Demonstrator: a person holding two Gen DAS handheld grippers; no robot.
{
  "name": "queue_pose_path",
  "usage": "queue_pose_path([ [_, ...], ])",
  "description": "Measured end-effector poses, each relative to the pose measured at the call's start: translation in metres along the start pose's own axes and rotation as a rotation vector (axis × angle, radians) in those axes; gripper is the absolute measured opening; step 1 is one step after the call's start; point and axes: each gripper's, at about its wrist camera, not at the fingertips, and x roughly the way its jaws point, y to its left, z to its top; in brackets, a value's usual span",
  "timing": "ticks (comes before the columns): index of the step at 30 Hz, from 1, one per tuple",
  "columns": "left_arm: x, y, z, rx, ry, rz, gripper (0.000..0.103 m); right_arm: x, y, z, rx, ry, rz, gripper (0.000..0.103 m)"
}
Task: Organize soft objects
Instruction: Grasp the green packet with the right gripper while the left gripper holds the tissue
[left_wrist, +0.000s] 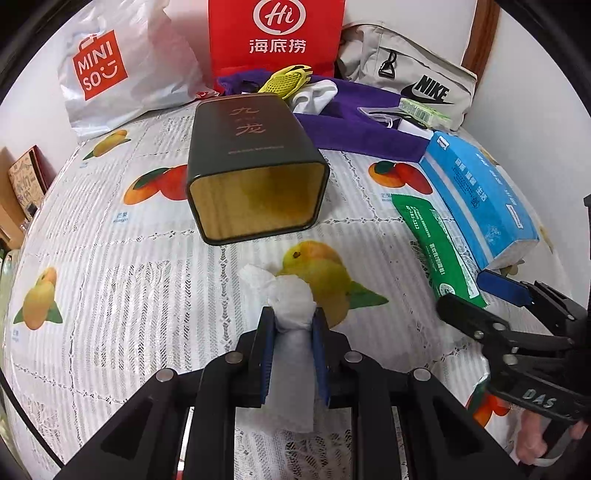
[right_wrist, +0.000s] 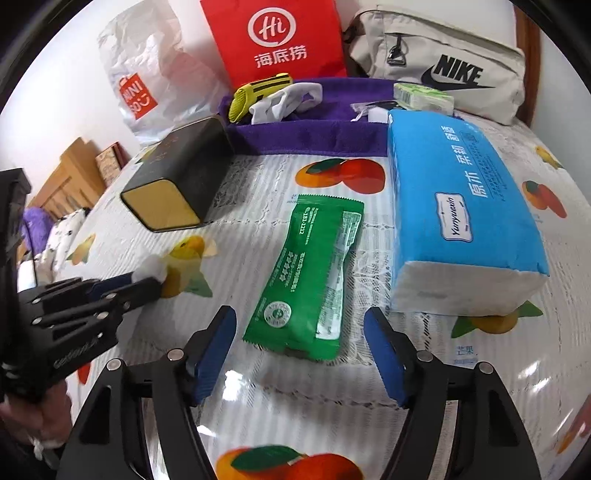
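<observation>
Now, left gripper (left_wrist: 293, 325): pinching crumpled white tissue (left_wrist: 291, 295), dark tin (left_wrist: 255, 166) at twelve o'clock.
Right gripper (right_wrist: 301, 349): standing wide, empty, green packet (right_wrist: 310, 277) lying at twelve o'clock.

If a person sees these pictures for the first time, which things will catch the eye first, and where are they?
The left gripper stands out in the foreground, shut on a crumpled white tissue and facing the open mouth of a dark tin box lying on its side. The right gripper is open around the near end of a green packet, with a big blue tissue pack to its right. A red bag stands at the back.
</observation>
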Motion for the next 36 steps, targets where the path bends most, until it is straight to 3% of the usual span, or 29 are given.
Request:
queue_pose_path([
  [6,0.0,0.002,0.0,-0.012,-0.004,-0.02,0.019,0.01,0.021,-0.004,-0.078,-0.03,-0.138,0.072],
  [8,-0.001,0.004,-0.001,-0.017,-0.006,-0.02,0.019,0.009,0.025,-0.005,-0.098,-0.04,-0.136,0.056],
  [14,-0.004,0.006,-0.004,-0.043,-0.008,-0.018,0.021,-0.002,0.02,-0.016,-0.137,-0.026,-0.119,0.048],
  [27,-0.015,0.001,-0.021,-0.074,-0.001,-0.008,0.021,-0.056,-0.015,-0.078,-0.165,0.096,-0.058,0.054],
  [31,-0.018,0.0,-0.024,-0.083,0.002,-0.001,0.021,-0.06,-0.022,-0.081,-0.167,0.083,-0.052,0.067],
  [36,-0.021,-0.001,-0.03,-0.081,0.014,0.011,0.021,-0.052,-0.03,-0.073,-0.123,0.041,-0.054,0.071],
])
